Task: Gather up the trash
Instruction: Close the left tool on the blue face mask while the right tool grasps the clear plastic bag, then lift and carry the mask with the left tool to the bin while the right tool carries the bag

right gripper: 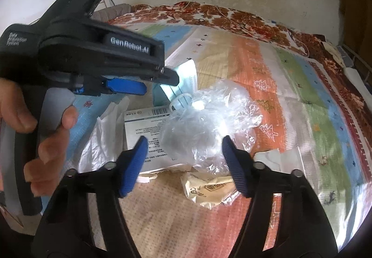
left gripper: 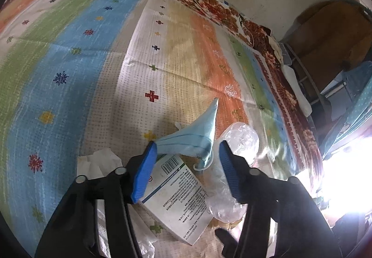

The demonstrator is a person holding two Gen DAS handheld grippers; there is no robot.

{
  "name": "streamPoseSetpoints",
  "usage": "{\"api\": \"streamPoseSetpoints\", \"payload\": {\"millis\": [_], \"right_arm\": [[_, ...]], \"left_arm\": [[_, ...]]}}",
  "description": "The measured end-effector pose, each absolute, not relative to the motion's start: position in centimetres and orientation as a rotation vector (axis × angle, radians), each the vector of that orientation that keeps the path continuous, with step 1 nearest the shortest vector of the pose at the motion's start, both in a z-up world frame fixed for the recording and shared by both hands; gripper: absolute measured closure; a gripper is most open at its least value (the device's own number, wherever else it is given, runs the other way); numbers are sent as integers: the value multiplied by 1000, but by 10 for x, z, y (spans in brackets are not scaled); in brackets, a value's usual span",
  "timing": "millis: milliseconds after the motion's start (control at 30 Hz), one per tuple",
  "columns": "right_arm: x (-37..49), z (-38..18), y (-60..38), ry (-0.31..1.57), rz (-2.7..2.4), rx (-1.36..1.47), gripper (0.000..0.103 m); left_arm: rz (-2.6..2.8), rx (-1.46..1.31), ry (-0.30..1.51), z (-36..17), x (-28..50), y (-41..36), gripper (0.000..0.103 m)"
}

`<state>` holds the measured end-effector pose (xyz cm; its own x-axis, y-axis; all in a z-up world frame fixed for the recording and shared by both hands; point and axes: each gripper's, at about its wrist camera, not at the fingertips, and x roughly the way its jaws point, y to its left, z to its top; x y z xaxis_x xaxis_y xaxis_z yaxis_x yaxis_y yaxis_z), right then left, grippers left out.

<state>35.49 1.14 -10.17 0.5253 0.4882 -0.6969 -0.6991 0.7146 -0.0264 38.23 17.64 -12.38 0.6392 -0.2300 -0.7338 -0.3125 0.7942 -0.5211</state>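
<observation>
While the trash lies heaped on the striped bed (right gripper: 290,100), the right gripper (right gripper: 184,144) has its fingers parted astride the crumpled clear bag (right gripper: 207,123), not pinching it. The left gripper (left gripper: 187,150), also parted, has the blue mask (left gripper: 193,135) at its tips, its long axis running across the gap.

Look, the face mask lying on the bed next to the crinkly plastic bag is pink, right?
Not quite. The face mask is light blue, not pink, as the left wrist view shows. The rest holds: it lies on the bed next to the crinkly plastic bag.
</observation>
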Motion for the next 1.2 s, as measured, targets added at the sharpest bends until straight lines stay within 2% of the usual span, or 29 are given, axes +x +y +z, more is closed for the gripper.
{"api": "streamPoseSetpoints", "payload": {"millis": [167, 267, 567, 1200], "right_arm": [[357, -104, 10, 722, 710, -313, 82], [361, -105, 6, 734, 702, -302, 92], [363, -95, -1, 709, 684, -301, 99], [339, -39, -27, 642, 735, -272, 100]], "left_arm": [[44, -636, 901, -125, 386, 170, 79], [60, -633, 886, -124, 385, 171, 91], [100, -627, 814, -104, 380, 174, 97], [97, -648, 716, -57, 355, 170, 98]]}}
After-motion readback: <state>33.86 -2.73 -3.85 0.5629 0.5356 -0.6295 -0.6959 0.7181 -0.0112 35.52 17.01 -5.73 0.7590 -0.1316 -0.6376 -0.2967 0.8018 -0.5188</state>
